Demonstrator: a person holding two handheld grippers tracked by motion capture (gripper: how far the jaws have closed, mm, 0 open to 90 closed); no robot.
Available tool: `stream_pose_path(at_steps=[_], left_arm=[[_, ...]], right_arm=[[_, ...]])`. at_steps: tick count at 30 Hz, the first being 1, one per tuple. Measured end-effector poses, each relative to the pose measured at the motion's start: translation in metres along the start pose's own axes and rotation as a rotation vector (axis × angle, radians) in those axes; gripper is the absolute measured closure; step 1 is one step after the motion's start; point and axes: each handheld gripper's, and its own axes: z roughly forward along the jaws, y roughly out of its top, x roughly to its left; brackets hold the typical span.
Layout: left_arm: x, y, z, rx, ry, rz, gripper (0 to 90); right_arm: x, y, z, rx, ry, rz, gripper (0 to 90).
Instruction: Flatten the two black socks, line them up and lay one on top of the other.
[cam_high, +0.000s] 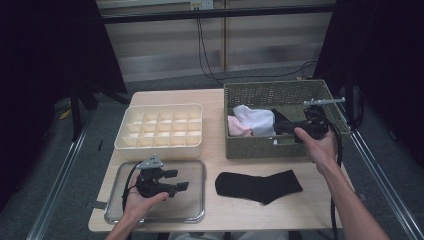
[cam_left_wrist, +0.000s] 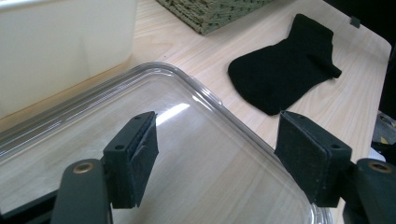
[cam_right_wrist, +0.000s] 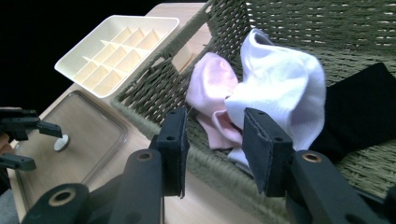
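The high view looks forward and down over the whole surface (cam_high: 215, 150); both gripper views sit close and low, sharing the clear tray (cam_left_wrist: 196, 88), seemingly its one corner.

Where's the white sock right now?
In the high view, the white sock lies in the woven basket on the table's right, beside a pink sock, just left of the right gripper.

Woven wicker basket (cam_high: 250, 92), glossy clear plastic tray (cam_left_wrist: 196, 88), matt black cloth sock (cam_high: 257, 186), pale wooden table (cam_high: 212, 145).
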Motion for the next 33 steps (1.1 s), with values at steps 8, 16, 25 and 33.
stream_pose_path(at_steps=[8, 16, 25, 33], left_arm=[[0.002, -0.002, 0.000, 0.008, -0.006, 0.001, 29.2], [0.001, -0.004, 0.000, 0.003, -0.002, 0.002, 28.9], [-0.001, -0.002, 0.003, 0.018, -0.025, 0.023, 28.8], [-0.001, -0.002, -0.001, 0.001, -0.028, 0.031, 26.7]], right_arm=[[-0.016, 0.013, 0.004, 0.015, -0.046, 0.027, 62.0], [-0.025, 0.026, 0.010, 0.031, -0.058, 0.032, 63.9], [-0.044, 0.041, 0.028, 0.108, -0.144, 0.041, 65.7], [-0.061, 0.056, 0.048, 0.131, -0.181, 0.073, 64.0]])
